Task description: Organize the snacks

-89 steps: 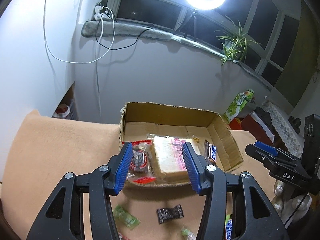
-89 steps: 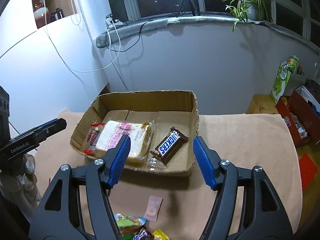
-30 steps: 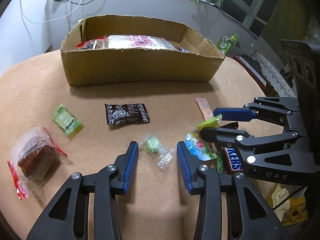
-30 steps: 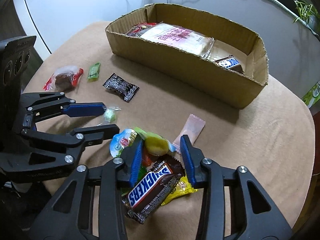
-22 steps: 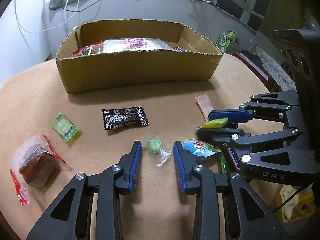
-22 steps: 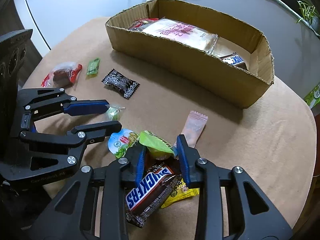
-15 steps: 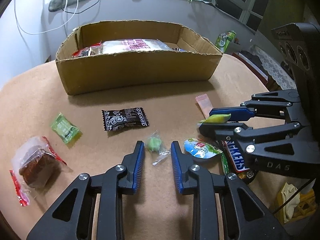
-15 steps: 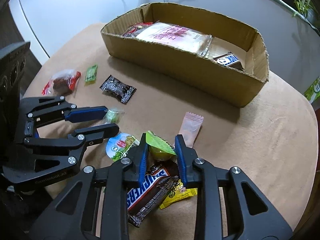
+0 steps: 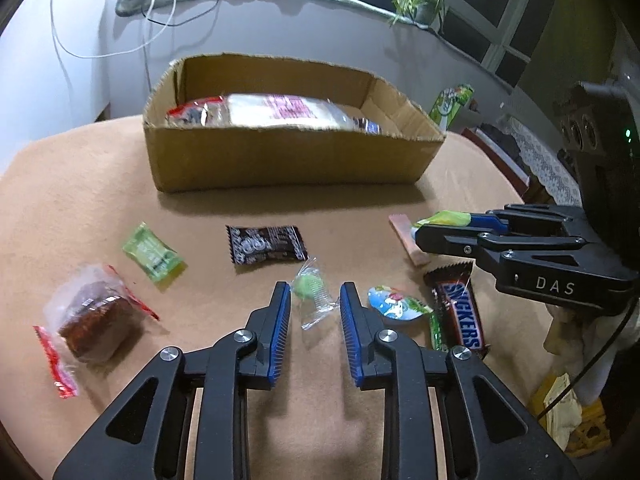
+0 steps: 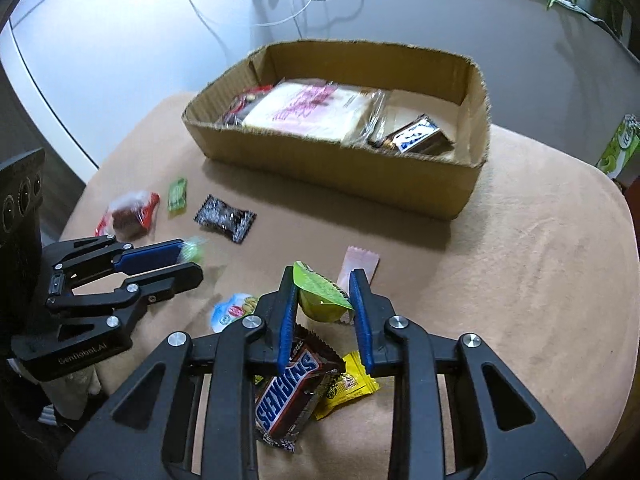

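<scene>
A cardboard box (image 9: 280,160) stands at the back of the tan table and holds a wrapped sandwich (image 10: 308,110), a red packet and a Snickers bar (image 10: 416,138). My left gripper (image 9: 314,300) is shut on a green candy in clear wrap (image 9: 310,290) and holds it off the table; it also shows in the right wrist view (image 10: 192,250). My right gripper (image 10: 322,300) is shut on a yellow-green jelly cup (image 10: 320,294), lifted above the snack pile; the cup shows in the left wrist view (image 9: 440,218).
Loose on the table: a Snickers bar (image 10: 292,392), a yellow packet (image 10: 346,386), a round blue-lidded cup (image 9: 394,306), a pink packet (image 10: 360,264), a black packet (image 9: 266,244), a green packet (image 9: 154,252) and a brown cake (image 9: 94,318).
Both grippers came down from over the box to the loose snacks, closed on the green candy and the jelly cup, and have lifted them off the table.
</scene>
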Tool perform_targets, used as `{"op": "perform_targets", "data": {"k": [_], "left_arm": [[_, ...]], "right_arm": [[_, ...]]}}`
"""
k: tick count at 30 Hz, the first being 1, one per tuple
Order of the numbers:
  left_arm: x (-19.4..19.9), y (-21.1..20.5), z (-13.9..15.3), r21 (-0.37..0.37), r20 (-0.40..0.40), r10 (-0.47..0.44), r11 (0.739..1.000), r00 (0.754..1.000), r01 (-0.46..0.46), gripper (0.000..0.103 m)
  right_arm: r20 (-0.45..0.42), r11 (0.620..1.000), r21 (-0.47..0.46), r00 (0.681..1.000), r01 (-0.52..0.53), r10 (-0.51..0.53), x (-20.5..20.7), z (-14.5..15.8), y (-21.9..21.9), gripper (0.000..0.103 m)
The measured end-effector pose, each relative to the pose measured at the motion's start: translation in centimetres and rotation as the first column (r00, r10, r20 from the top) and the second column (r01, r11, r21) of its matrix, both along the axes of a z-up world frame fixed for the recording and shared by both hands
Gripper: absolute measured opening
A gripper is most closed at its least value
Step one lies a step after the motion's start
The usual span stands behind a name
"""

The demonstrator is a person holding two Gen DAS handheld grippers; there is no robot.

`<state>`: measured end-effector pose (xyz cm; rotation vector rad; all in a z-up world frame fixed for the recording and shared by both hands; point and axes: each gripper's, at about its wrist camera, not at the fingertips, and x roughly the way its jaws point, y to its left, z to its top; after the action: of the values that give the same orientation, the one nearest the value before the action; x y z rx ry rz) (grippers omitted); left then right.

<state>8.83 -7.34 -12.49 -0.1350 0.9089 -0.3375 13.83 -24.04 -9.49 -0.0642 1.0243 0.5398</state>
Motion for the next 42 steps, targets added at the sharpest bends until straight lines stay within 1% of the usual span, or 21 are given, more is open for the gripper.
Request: {"op": "perform_targets", "data": {"k": [4, 10, 17, 25, 35, 42], "left_arm": [[0.0, 0.8, 1.1, -0.030, 0.018, 0.019, 0.999, 1.000, -0.018, 0.024], [0.6, 2.0, 3.1, -0.051, 0.067, 0.050, 0.998, 0.997, -0.046, 0.024], [2.0, 3.7, 5.4, -0.055, 0.123, 0.088, 0.995, 0.988, -0.082, 0.024], [3.9, 4.8, 6.7, -0.058, 0.158, 0.117, 0.992, 0.980, -0.109, 0.024], [6.6, 4.9, 7.5, -0.069, 0.170, 0.133, 0.990, 0.976, -0.123, 0.024], [8.4, 4.9, 7.1, -0.055, 0.157, 0.143, 0.989, 0.977, -0.136, 0.024]], "right_arm": [[0.025, 0.999, 0.031, 1.000, 0.018, -0.019, 0.1, 1.2, -0.6, 0.027], [0.067, 0.997, 0.060, 0.996, 0.049, -0.053, 0.4, 3.0, -1.5, 0.027], [0.118, 0.992, 0.091, 0.988, 0.091, -0.101, 1.5, 5.3, -2.8, 0.027], [0.161, 0.987, 0.105, 0.977, 0.121, -0.137, 3.4, 7.6, -3.7, 0.027], [0.193, 0.985, 0.096, 0.968, 0.145, -0.162, 6.6, 8.7, -4.0, 0.027], [0.178, 0.984, 0.087, 0.969, 0.158, -0.172, 9.1, 8.2, -3.6, 0.027]]}}
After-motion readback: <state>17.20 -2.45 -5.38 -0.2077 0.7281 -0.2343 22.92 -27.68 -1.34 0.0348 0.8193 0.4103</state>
